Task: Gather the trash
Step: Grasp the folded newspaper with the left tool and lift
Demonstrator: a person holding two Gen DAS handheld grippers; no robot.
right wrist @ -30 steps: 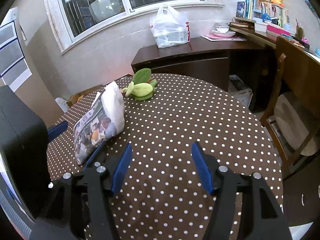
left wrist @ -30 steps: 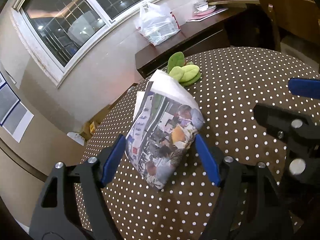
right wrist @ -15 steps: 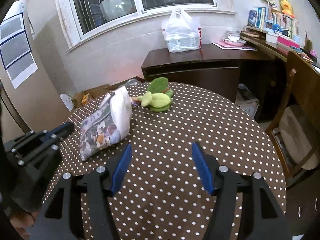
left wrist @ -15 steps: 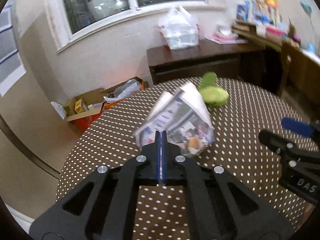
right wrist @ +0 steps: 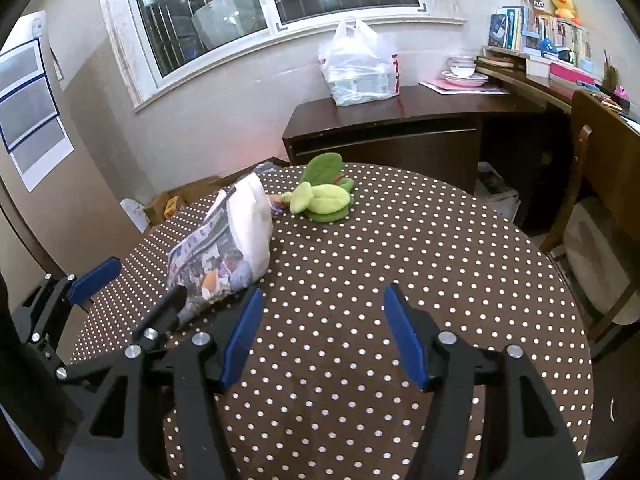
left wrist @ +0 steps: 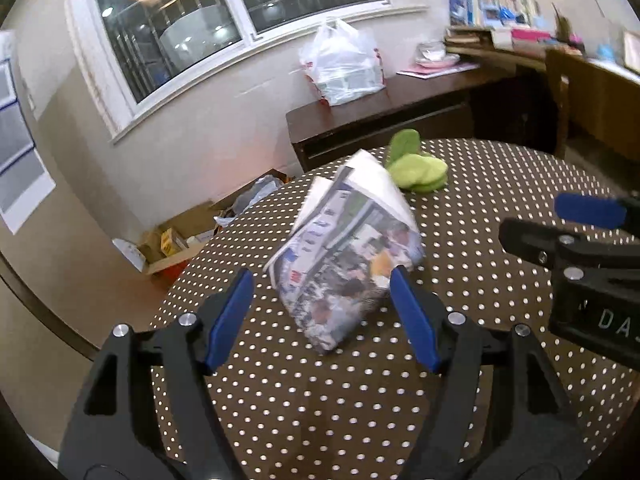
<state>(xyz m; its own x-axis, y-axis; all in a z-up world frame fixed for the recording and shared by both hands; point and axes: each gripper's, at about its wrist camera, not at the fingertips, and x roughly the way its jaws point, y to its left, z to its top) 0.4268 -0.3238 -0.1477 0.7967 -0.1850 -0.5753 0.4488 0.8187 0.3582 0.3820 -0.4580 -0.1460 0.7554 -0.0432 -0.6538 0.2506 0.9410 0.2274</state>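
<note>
A folded newspaper bundle [left wrist: 348,248] stands tilted on the round brown polka-dot table [left wrist: 500,184]; it also shows in the right wrist view [right wrist: 228,252]. My left gripper [left wrist: 320,316] is open, its blue fingers either side of the bundle's near corner, not closed on it. My right gripper [right wrist: 320,332] is open and empty over the table, to the right of the bundle. The right gripper shows at the right edge of the left wrist view [left wrist: 580,240].
A green leaf-shaped plush [right wrist: 324,196] lies behind the bundle. A white plastic bag [right wrist: 360,68] sits on the dark desk [right wrist: 400,120] under the window. A wooden chair [right wrist: 600,200] stands at the right. Cardboard boxes [left wrist: 176,240] lie on the floor at the left.
My left gripper, open a second ago and shut in front of the newspaper half a second ago, has opened again around its near corner. The right gripper stayed open.
</note>
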